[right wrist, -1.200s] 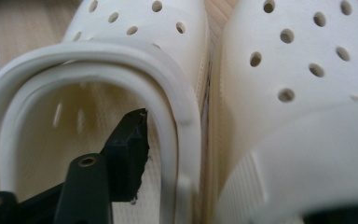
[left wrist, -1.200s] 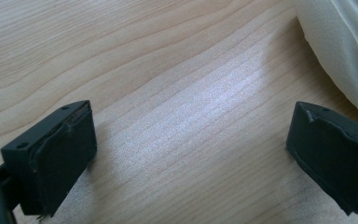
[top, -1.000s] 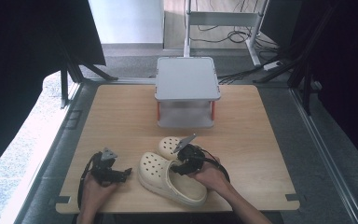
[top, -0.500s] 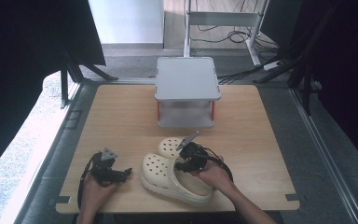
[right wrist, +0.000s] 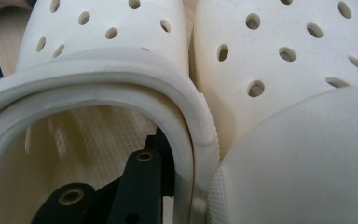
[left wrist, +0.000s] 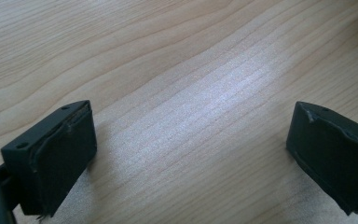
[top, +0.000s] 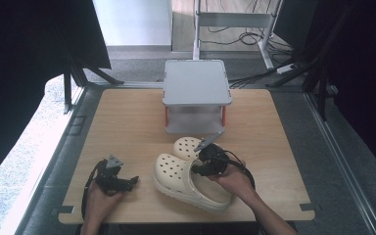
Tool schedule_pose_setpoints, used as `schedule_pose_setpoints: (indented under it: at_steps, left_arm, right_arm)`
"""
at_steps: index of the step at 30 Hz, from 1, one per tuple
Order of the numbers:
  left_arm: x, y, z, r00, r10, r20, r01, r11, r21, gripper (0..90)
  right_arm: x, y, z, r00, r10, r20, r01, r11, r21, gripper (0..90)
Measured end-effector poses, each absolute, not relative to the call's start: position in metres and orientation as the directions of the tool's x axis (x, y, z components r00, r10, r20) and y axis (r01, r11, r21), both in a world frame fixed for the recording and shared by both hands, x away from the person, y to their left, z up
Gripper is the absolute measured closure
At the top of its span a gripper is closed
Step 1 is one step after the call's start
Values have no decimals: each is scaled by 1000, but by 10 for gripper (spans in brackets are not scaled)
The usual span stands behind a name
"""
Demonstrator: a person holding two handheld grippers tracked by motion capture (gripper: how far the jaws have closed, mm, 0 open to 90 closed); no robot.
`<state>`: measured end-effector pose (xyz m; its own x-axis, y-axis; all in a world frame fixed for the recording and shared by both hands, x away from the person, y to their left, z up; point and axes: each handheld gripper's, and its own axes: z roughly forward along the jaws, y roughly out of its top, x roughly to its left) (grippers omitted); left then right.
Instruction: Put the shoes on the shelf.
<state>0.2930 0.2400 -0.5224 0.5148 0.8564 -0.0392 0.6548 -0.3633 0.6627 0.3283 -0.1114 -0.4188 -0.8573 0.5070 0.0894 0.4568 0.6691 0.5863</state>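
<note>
Since the earlier frames, the right gripper (top: 201,165) has closed its jaws onto the inner side wall of the nearer clog (top: 188,181), and the clog's toe end now points a little further left. One jaw sits inside the clog's opening and the wall is pinched between the pair, as the right gripper view shows. The second clog (top: 186,146) lies pressed against the held one, just in front of the small grey two-tier stand (top: 196,82). The left gripper (top: 120,182) rests on the worktop (top: 127,122) with its jaws apart and nothing between them. Risk: the soft foam wall may flex and slip from the single-wall pinch, so the clog tilts, drops, or drags its neighbour.
</note>
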Motion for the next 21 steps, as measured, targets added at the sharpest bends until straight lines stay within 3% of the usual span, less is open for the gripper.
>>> schedule_pose_setpoints:
  at_steps: [21]
  left_arm:
    - [293,240,-522,517,855,-37,653,-366,663,13]
  right_arm:
    - [339,-150,-363,-792,606,81,523,603,603,717]
